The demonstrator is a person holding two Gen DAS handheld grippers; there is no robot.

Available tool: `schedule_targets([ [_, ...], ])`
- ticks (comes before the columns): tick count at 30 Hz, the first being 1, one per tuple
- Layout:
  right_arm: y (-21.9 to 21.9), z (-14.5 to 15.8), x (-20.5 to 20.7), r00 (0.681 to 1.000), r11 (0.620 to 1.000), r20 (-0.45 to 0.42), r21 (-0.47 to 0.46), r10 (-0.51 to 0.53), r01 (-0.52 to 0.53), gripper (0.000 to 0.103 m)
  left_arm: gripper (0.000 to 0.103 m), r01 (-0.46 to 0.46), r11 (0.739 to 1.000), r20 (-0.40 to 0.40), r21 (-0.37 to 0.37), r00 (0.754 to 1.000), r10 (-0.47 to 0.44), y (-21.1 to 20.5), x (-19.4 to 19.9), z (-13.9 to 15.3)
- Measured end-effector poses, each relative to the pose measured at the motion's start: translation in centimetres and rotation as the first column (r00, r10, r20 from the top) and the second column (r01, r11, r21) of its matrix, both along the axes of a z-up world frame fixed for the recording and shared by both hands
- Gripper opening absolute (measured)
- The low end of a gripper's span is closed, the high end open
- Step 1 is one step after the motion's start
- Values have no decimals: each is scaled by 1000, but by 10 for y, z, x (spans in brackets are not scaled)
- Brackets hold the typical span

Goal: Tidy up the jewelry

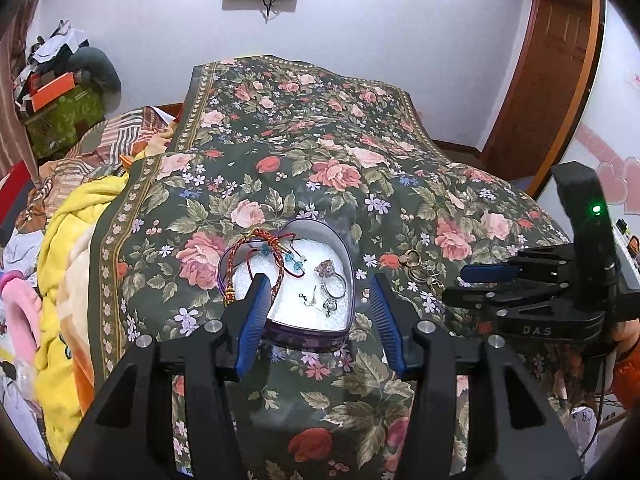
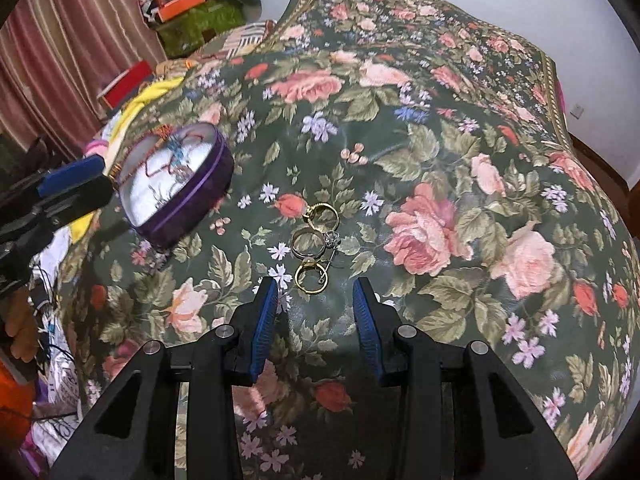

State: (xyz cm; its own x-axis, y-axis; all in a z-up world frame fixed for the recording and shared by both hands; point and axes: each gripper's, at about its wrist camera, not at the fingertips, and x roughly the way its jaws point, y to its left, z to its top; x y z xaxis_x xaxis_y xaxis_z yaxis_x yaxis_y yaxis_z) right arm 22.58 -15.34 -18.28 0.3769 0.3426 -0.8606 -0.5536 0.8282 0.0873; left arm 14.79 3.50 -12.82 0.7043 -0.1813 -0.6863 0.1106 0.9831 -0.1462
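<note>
Black arms and blue pads of the left tool (image 1: 316, 300) fill the bottom of the left wrist view. Its jaws stand apart and grip nothing. One blue pad hangs over the heart-shaped box (image 1: 224, 272), the other sits just past the box's right side.

Under it all is the big bed cover (image 1: 320, 160), dark green with pink roses. It is soft and bumpy.

Next in size is the right tool (image 2: 316, 292). Its jaws are partly apart too, and nothing is between them. It points down at the cover.

The heart-shaped box is purple outside and white inside. A red braided cord (image 1: 276, 280) lies half in it and hangs over the rim. A silver ring (image 1: 334, 284) and some small earrings (image 1: 316, 300) lie on the white bottom.

Smallest are the loose rings (image 2: 314, 240) on the cover, beside the box but not in it. They are gold and silver, and they touch each other. The nearest gold ring (image 2: 311, 276) lies just ahead of the right tool's pads.

I think the step now is to fetch those rings. The right tool must go lower, put its pads on both sides of one ring, and squeeze gently. That is tricky, because the rings are thin, lie flat, and the cover is soft. Then the ring goes over to the box.
</note>
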Motion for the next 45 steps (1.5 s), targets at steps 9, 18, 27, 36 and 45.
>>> schedule_targets([
  [9, 3, -12, 7, 1000, 1000, -16, -11, 19, -19, 35, 50, 3, 1000, -3, -10, 1000, -3, 1, 5, -2],
  [18, 10, -12, 1, 999, 999, 16, -14, 51, -51, 17, 50, 9, 1000, -6, -16, 1000, -9, -6, 4, 0],
  [27, -10, 7, -7, 998, 999, 60, 48, 12, -15, 17, 50, 71, 997, -3, -8, 997, -71, -31, 1, 11],
  [36, -51, 43, -10, 986, 990, 150, 129, -72, 52, 17, 50, 167, 985, -70, -51, 983, -170, -79, 15, -1],
  [45, -68, 47, -11, 984, 980, 157, 190, -82, 52, 17, 30, 148, 989, -140, 30, 980, -142, -103, 45, -31],
])
